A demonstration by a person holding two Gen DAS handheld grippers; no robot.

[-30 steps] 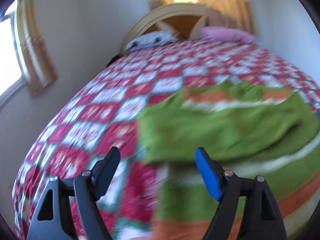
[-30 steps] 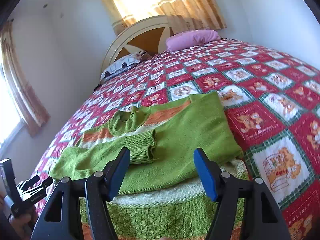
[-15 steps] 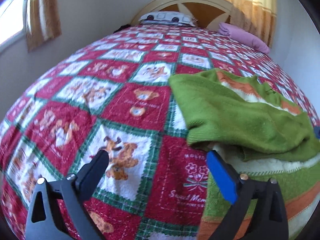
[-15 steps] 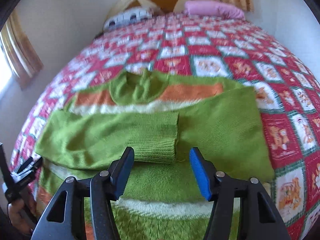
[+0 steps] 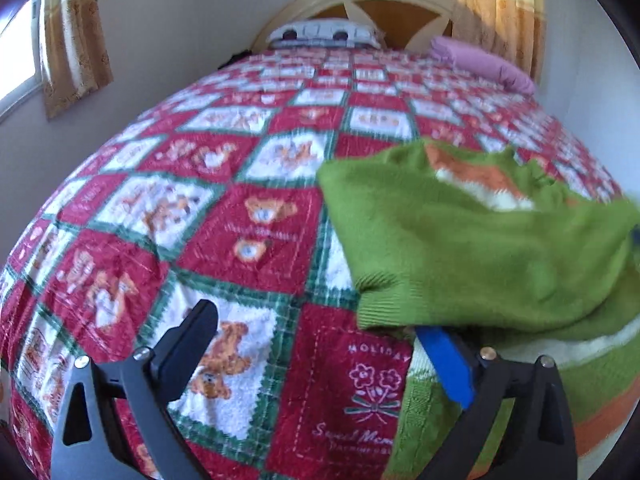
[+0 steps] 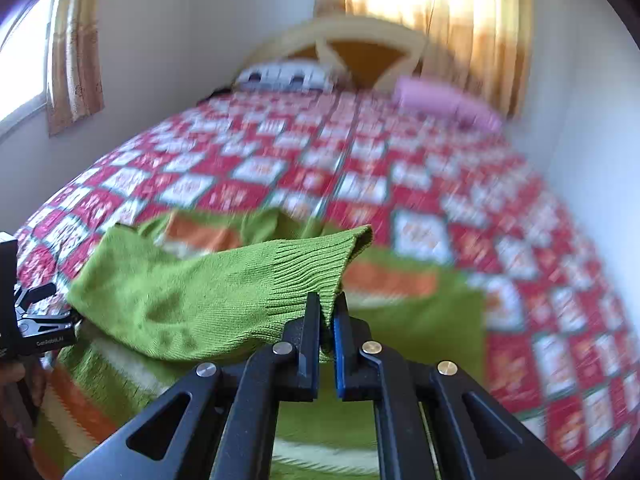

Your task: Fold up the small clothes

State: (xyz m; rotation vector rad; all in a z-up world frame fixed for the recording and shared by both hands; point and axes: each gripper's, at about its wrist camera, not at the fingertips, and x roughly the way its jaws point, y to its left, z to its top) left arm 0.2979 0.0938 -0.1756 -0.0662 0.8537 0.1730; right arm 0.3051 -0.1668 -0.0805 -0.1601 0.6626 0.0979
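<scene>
A small green knit sweater (image 5: 480,248) with orange and white stripes lies on the bed at the right of the left wrist view. Its left sleeve (image 6: 208,292) is folded across the body. My right gripper (image 6: 327,320) is shut on the sleeve's ribbed cuff (image 6: 320,264) and holds it lifted off the sweater's body. My left gripper (image 5: 320,344) is open and empty, low over the blanket just left of the sweater's edge; its blue right finger (image 5: 448,364) sits under the folded edge. The left gripper also shows at the left edge of the right wrist view (image 6: 32,320).
The bed carries a red, white and green patchwork blanket (image 5: 200,220) with teddy bears. A grey-white pillow (image 5: 324,34) and a pink pillow (image 5: 480,60) lie by the headboard (image 5: 384,4). Walls stand close on both sides; curtained windows are at left and behind the headboard.
My right gripper dropped onto the sleeve cuff, shut on it and lifted it. My left gripper stayed open and crept slightly closer to the sweater's left edge.
</scene>
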